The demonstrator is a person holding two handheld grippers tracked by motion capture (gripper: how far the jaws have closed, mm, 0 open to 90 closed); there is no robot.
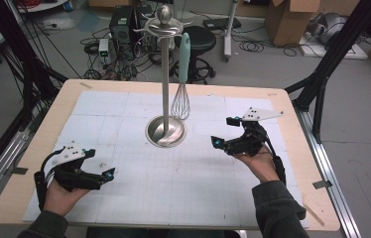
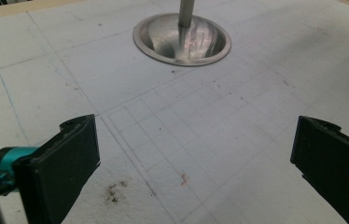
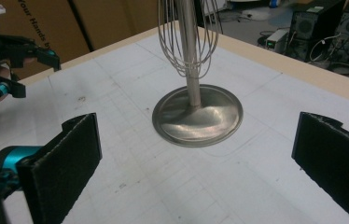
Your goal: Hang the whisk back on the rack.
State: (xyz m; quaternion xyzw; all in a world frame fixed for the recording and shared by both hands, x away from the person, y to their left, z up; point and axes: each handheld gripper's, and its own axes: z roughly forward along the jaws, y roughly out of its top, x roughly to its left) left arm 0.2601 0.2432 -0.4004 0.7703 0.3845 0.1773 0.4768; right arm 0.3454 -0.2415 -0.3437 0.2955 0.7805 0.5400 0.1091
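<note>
A steel utensil stand (image 1: 165, 130) rises from a round base at the middle of the white mat, its hooked top (image 1: 165, 25) high above. A wire whisk (image 1: 181, 94) with a mint handle hangs from one hook, just right of the pole. My left gripper (image 1: 100, 162) rests low at the front left, open and empty; in the left gripper view its jaws (image 2: 193, 140) stand wide apart, facing the base (image 2: 182, 39). My right gripper (image 1: 224, 131) hovers right of the base, open with nothing between the jaws (image 3: 196, 128), facing the whisk (image 3: 168, 42) and base (image 3: 210, 116).
The white gridded mat (image 1: 124, 198) covers a wooden table (image 1: 302, 163). Black frame posts (image 1: 322, 74) stand at both sides. Beyond the far edge are a black stool (image 1: 201, 39), a computer case (image 1: 121, 25), cables and cardboard boxes (image 1: 287, 20). The left gripper (image 3: 14, 60) appears far off in the right gripper view.
</note>
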